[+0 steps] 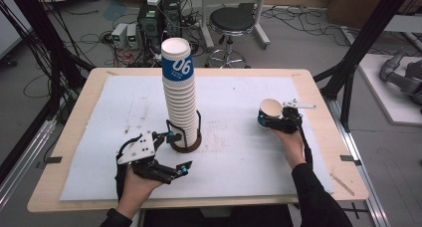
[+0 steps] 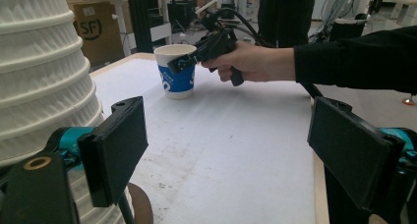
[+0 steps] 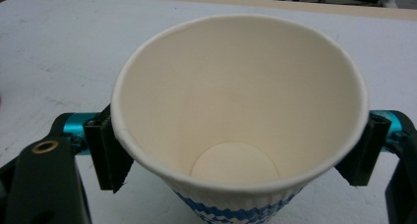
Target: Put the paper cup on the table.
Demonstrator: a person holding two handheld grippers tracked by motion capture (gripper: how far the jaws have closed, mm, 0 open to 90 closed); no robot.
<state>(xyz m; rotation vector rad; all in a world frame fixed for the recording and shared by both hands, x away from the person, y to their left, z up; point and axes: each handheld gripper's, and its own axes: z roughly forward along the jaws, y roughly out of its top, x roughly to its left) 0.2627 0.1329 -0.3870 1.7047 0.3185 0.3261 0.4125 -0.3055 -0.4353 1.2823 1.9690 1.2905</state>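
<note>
1. Right gripper (image 1: 276, 118): jaws spread beside single white-and-blue paper cup (image 1: 270, 112), standing right of desk (image 1: 308, 85); a snagged rim tips it.
2. Left gripper (image 1: 175, 151): jaws spread, empty, beside tall stack of white paper cups (image 1: 180, 95); a nudge topples it.

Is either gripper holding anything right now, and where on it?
Right gripper brackets the single cup just under its rim; pad contact unclear. Left gripper holds nothing.

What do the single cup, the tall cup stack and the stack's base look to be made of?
Single cup: paper, going by its matt cream inside, rolled rim and blue printed, ribbed outside.
Cup stack: the same ribbed white paper, nested, with a blue printed band on the top one.
Base: a dark brown disc, perhaps wood or plastic; its thin black upright rods look like metal wire.
</note>
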